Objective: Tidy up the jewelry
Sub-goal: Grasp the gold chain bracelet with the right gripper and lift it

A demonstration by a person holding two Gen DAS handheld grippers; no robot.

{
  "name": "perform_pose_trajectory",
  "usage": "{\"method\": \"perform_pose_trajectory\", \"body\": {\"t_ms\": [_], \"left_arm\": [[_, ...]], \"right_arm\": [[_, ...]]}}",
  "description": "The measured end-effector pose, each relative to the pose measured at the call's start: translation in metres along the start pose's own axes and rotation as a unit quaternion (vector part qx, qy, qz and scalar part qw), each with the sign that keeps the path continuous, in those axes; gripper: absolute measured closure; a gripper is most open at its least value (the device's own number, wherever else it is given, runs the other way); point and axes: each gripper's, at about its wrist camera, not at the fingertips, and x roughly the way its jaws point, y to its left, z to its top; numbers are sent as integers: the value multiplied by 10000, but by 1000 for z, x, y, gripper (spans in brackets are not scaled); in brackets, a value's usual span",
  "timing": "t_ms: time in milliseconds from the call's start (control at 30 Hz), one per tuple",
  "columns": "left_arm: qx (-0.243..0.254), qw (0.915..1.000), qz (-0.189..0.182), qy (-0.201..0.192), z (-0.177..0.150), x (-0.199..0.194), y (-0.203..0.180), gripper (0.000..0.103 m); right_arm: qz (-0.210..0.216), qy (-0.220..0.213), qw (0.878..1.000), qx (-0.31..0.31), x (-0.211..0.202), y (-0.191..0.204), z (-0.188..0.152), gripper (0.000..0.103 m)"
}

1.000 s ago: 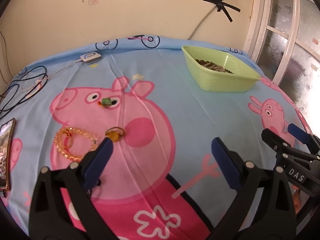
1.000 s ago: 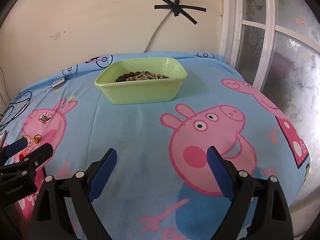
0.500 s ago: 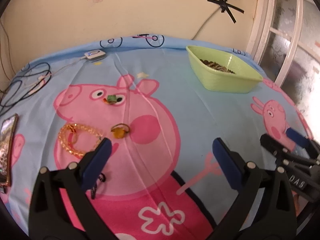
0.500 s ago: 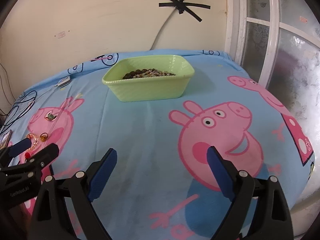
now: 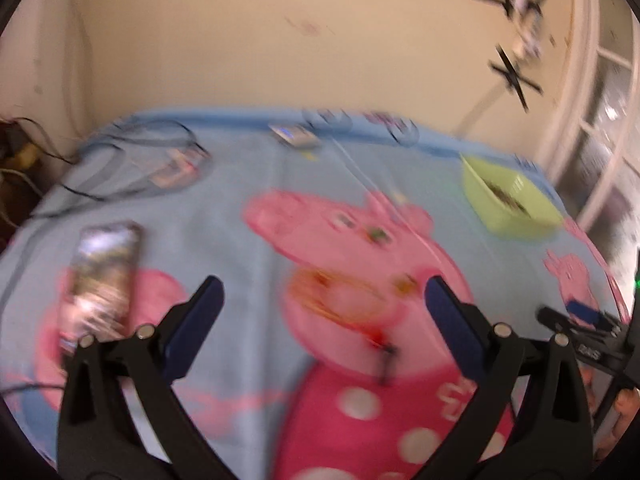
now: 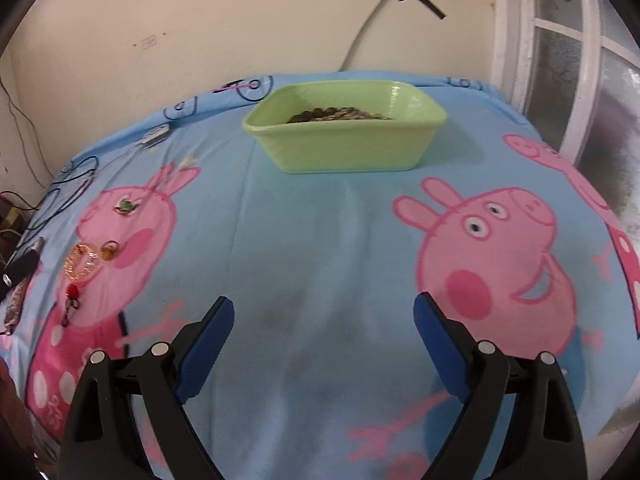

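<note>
Left wrist view is smeared by motion blur, yet the left hand-held gripper [image 5: 322, 304] shows its blue-padded jaws spread wide with nothing between them, above a blue cartoon-pig sheet [image 5: 248, 240]. Ahead of the jaws lies a gold chain bracelet [image 5: 336, 300], with an amber ring [image 5: 406, 282] just beside it to the right and a small green piece [image 5: 376, 235] farther back. A phone [image 5: 102, 276] lies to the left, and a green tray [image 5: 508, 200] sits far right.

Right wrist view is sharp: the right hand-held gripper [image 6: 322, 328] is likewise released and empty, over bare sheet. The green tray, holding a heap of dark beaded jewelry [image 6: 336, 114], stands straight ahead near the wall. The bracelet, ring and green piece lie well apart from it at the left, with a red-and-black piece [image 6: 72, 300] nearer the edge.
</note>
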Motion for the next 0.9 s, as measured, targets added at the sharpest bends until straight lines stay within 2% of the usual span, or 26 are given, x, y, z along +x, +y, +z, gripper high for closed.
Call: {"method": "perform_pose_trajectory", "body": {"t_ms": [67, 133, 200, 267, 300, 367, 433, 533, 633, 700, 900], "left_arm": [[-97, 9992, 335, -183, 9, -5, 20, 6], [-147, 9990, 411, -113, 16, -1, 34, 6], [-309, 9990, 317, 110, 18, 7, 48, 6], [-453, 9988, 109, 143, 17, 9, 58, 6], [-484, 9987, 19, 154, 17, 9, 60, 7], [-544, 9979, -233, 253, 15, 10, 64, 21], [-567, 9969, -405, 373, 12, 13, 65, 31], [-538, 9945, -702, 568, 5, 15, 65, 45], [-429, 9909, -990, 802, -1, 21, 57, 59], [-314, 9891, -1119, 901, -3, 25, 48, 61], [-100, 9855, -1135, 1253, -6, 52, 28, 61]], "right_arm": [[388, -27, 9992, 19, -2, 2, 4, 35], [776, 6, 9970, 11, -3, 7, 9, 35], [1185, 81, 9929, -5, -1, 13, 15, 35], [1406, 125, 9900, -24, 2, 20, 22, 36], [1461, 154, 9891, -41, 5, 22, 24, 42], [1571, 284, 9871, -88, 12, 29, 30, 55], [1753, 460, 9834, -136, 19, 36, 33, 71], [2064, 615, 9753, -490, 24, 58, 36, 91], [2317, 649, 9651, -1033, 23, 85, 35, 103], [2469, 674, 9579, -1298, 23, 101, 36, 103], [2651, 688, 9433, -1875, 32, 140, 44, 103]]}}
